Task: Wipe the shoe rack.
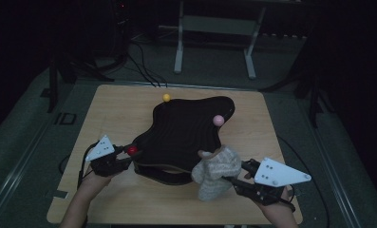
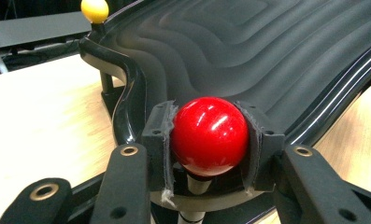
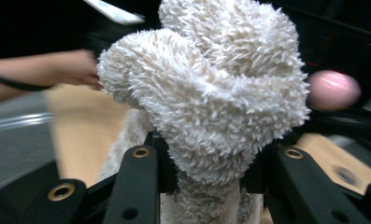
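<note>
I see my right gripper (image 1: 233,175) clamped on a fluffy cream-white cloth (image 3: 206,98), bunched at the near edge of the black ridged tray (image 1: 186,130). My left gripper (image 2: 206,154) clamps the tray's glossy red ball (image 2: 210,135).

**Black grippers with pale plates, bare forearms**

Each gripper is a black frame of flat linkage bars. The left gripper (image 1: 124,159) carries a pale grey three-cornered plate on top; the right gripper (image 1: 233,173) carries a larger one of the same colour, dotted with small dark holes. Seen close in the gripper views, the jaw arms are matte black, pinned with brass-coloured ringed rivets, and end in blocky pads faced with grey, fraying lining. A thin black cable trails from each gripper. The person's forearms are bare, with no sleeves reaching the wrists.
</note>
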The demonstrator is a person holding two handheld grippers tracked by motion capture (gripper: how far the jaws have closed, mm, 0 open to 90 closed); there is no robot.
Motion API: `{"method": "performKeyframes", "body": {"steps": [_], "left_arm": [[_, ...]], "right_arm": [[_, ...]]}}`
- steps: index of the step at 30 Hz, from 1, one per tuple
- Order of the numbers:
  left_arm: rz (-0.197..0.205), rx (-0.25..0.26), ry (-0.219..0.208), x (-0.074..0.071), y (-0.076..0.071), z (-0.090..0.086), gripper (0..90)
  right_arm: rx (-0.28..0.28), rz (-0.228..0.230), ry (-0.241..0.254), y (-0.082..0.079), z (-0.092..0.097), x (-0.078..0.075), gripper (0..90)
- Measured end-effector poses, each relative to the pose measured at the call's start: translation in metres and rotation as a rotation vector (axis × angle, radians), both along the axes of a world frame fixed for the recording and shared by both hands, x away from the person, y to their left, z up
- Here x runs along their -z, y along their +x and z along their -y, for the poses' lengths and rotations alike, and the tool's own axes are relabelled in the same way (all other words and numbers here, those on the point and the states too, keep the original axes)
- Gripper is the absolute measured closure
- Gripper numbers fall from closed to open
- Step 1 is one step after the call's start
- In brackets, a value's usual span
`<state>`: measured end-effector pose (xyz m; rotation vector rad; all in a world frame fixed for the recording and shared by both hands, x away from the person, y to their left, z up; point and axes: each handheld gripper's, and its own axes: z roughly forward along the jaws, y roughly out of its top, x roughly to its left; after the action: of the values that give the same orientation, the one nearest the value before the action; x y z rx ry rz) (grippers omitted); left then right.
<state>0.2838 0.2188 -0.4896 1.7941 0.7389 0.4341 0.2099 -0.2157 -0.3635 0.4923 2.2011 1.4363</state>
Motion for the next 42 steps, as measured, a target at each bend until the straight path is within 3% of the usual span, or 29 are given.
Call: {"method": "performKeyframes", "body": {"steps": [3, 5, 7, 13, 16, 21, 26, 38, 40, 42], "left_arm": [[-0.002, -0.003, -0.003, 0.0, -0.001, 0.0, 59.9], [-0.001, -0.003, -0.009, 0.001, -0.002, 0.001, 59.9], [0.001, -0.003, -0.014, 0.001, -0.004, 0.004, 59.9], [0.021, -0.012, -0.007, 0.001, -0.011, 0.012, 59.8], [0.031, -0.013, -0.026, 0.004, -0.014, 0.014, 59.8], [0.034, -0.005, -0.041, 0.005, -0.016, 0.018, 59.8], [0.037, 0.002, -0.04, 0.004, -0.017, 0.022, 59.7], [0.042, 0.013, -0.033, 0.003, -0.016, 0.024, 59.1], [0.047, 0.031, -0.029, 0.001, -0.016, 0.019, 55.5], [0.051, 0.019, -0.024, -0.002, -0.017, 0.013, 51.1]], "right_arm": [[0.03, -0.018, -0.032, 0.005, -0.002, 0.016, 66.0], [0.035, -0.04, -0.002, 0.006, 0.002, 0.026, 66.0], [0.059, -0.045, -0.005, 0.008, 0.006, 0.03, 66.1], [0.081, 0.009, -0.025, 0.007, 0.007, 0.013, 65.8], [0.11, 0.046, -0.048, 0.011, 0.005, 0.009, 65.9], [0.149, 0.0, 0.009, 0.025, 0.015, 0.02, 66.3], [0.183, 0.021, -0.018, 0.031, 0.017, 0.017, 66.4], [0.174, -0.005, -0.023, 0.048, 0.021, 0.013, 66.4], [0.168, -0.004, -0.029, 0.048, 0.02, 0.012, 66.4], [0.171, 0.0, -0.032, 0.048, 0.019, 0.012, 66.4]]}}
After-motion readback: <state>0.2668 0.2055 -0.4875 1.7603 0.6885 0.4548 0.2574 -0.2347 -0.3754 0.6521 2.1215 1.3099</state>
